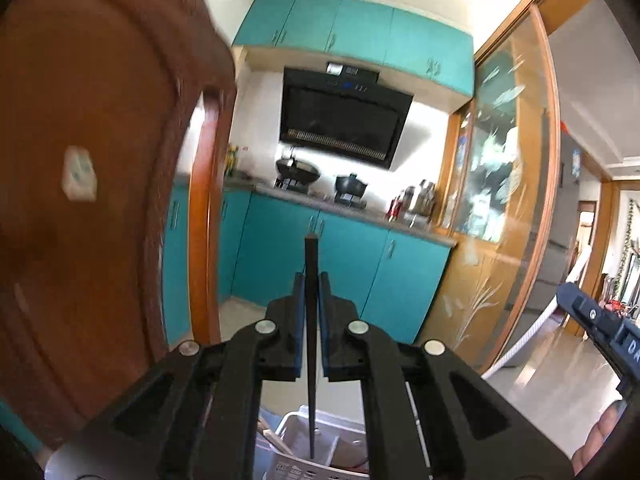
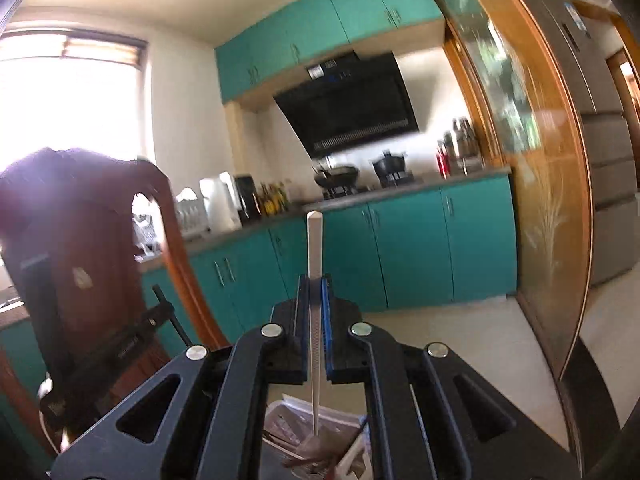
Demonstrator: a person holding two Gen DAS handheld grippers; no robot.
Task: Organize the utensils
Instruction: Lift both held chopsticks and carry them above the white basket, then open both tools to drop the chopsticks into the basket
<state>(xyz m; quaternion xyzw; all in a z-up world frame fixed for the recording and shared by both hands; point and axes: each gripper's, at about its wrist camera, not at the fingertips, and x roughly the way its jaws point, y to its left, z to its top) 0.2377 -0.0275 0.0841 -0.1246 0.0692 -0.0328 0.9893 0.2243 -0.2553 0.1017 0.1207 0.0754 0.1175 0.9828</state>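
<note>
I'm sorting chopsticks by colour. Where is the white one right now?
The white chopstick is clamped upright in the right gripper, centre of the right wrist view, its thin tip pointing down toward the cluttered tray below.

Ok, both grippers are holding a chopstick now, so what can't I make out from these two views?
- Left wrist view: the white bin below the black chopstick is mostly hidden by the left gripper; its contents are unclear.
- Right wrist view: what lies under the white chopstick is blurred and blocked by the right gripper.
- Both views: the wooden chair is blurred and covers the left side.
- The right gripper's tip is cut off at the left view's edge.
</note>
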